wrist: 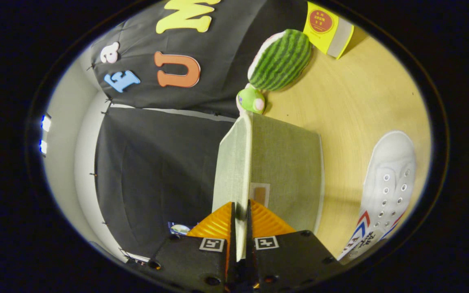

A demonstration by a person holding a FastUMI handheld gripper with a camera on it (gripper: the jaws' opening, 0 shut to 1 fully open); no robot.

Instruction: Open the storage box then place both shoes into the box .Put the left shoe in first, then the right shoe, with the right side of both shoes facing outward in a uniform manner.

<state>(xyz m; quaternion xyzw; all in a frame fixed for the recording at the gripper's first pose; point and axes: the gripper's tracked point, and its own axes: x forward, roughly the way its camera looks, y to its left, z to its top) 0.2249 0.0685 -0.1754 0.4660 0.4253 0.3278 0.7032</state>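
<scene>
While gripper (pixel 240 213) pinches grey-green fabric box lid (pixel 234 162) | opening underway | white canvas shoe (pixel 389 179) outside | both shoes unplaced

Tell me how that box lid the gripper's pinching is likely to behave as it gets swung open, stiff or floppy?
Probably stiff: the lid stands as a flat, straight panel with no sag while the gripper pinches only its edge. Its woven fabric cover likely gives decent grip, not slippery. Being thin, it looks light for its size, so the storage box might shift if pulled hard.
</scene>
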